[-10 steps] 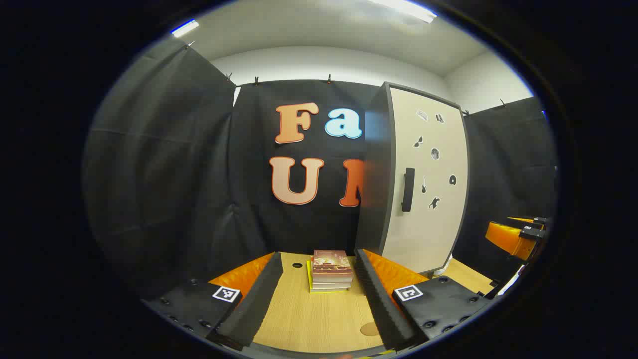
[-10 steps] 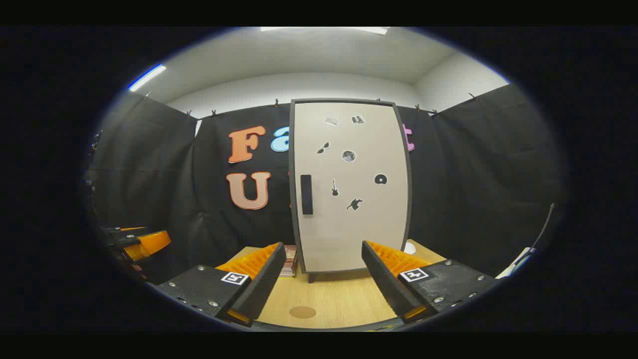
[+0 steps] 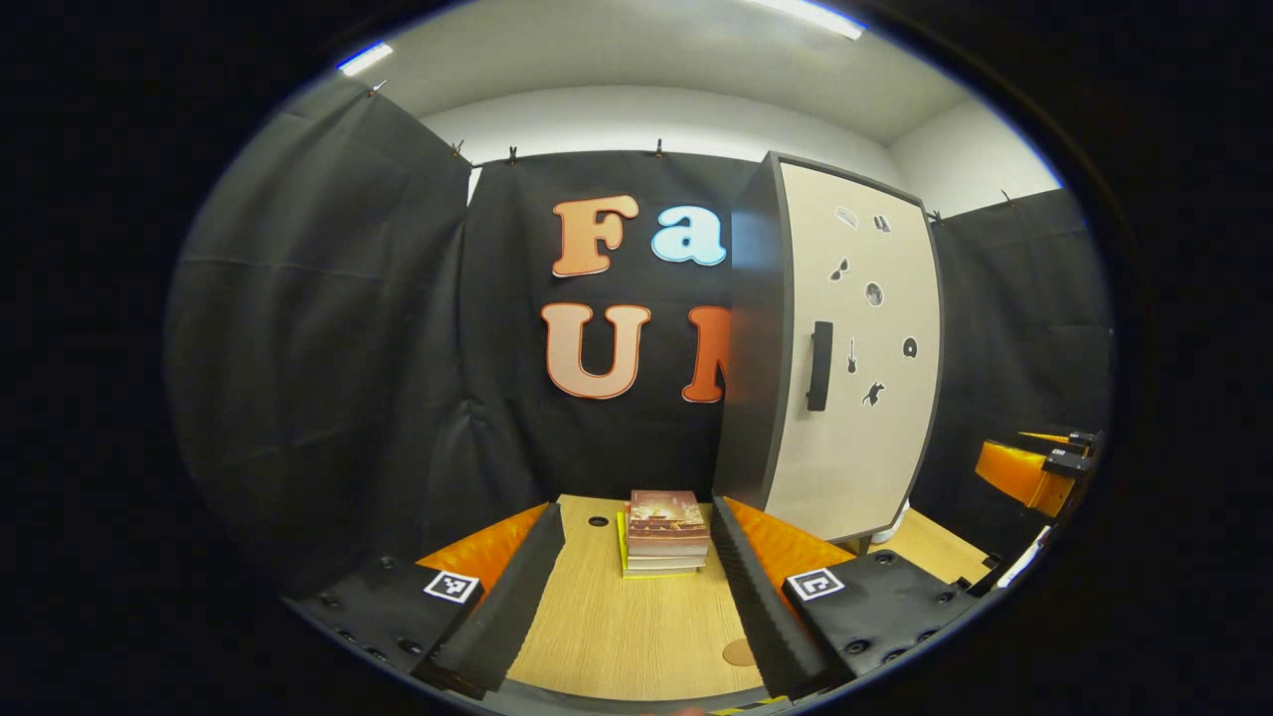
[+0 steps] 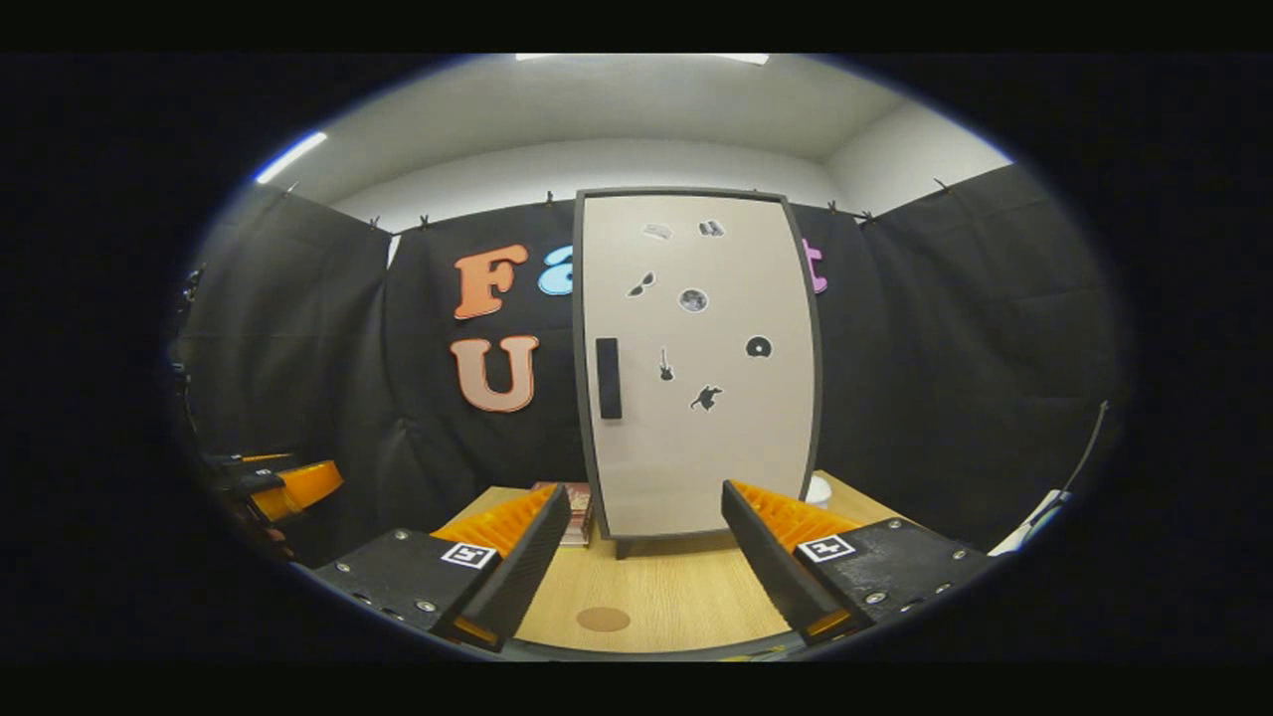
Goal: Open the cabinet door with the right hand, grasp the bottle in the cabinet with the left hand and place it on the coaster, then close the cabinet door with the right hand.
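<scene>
Both grippers are sitting back from the cabinet, fingers spread wide with nothing between them. The cabinet stands upright on the wooden table with its door closed, so the bottle isn't visible.

In the right gripper view, the right gripper faces the door almost square on. The dark handle is a vertical bar near the door's left edge, above and a bit left of the gap between the fingers, well apart from them. The round coaster lies flat on the table low down between the fingers, closer to the left finger, in front of the cabinet. The left gripper shows far off at the left edge.

In the left gripper view, the left gripper points at a stack of books lying on the table between its fingers, farther back. The cabinet is off to the right here, seen at an angle, and the coaster peeks out just beside the right finger's inner edge near the bottom. The right gripper pokes in at the far right.
</scene>
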Demonstrator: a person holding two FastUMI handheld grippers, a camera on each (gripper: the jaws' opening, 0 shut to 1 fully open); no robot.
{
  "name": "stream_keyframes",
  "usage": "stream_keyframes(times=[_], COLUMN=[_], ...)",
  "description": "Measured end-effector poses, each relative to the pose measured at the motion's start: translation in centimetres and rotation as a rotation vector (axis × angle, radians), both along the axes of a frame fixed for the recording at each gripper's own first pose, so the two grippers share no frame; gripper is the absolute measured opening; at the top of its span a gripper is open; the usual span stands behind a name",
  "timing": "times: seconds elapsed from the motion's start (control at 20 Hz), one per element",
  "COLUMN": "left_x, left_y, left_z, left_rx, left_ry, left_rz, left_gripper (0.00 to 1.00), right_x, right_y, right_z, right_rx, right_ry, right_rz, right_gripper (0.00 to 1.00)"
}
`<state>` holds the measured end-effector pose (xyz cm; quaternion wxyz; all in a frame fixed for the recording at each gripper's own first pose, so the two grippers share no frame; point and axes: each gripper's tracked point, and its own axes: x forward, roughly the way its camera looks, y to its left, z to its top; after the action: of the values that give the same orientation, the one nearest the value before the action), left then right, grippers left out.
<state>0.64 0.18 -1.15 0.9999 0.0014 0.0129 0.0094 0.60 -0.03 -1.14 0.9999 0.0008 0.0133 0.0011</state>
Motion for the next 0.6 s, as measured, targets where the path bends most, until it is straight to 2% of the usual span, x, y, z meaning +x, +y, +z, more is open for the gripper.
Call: stream_keyframes(times=[0.05, 0.1, 0.6], left_x=[0.1, 0.1, 2.3], left_y=[-0.1, -0.1, 0.9], left_z=[-0.1, -0.2, -0.3], left_rx=[0.0, -0.003, -0.009], left_ry=[0.001, 0.003, -0.001], left_rz=[0.002, 0.002, -0.01], left_gripper=[0.94, 0.96, 0.96], right_x=[0.1, 0.3, 2.7], right_y=[0.0, 0.0, 0.8], right_z=[0.0, 0.1, -0.2], right_rx=[0.0, 0.0, 0.006], right_ry=[0.0, -0.001, 0.013], right_rz=[0.001, 0.004, -0.013], right_gripper=[0.94, 0.94, 0.94])
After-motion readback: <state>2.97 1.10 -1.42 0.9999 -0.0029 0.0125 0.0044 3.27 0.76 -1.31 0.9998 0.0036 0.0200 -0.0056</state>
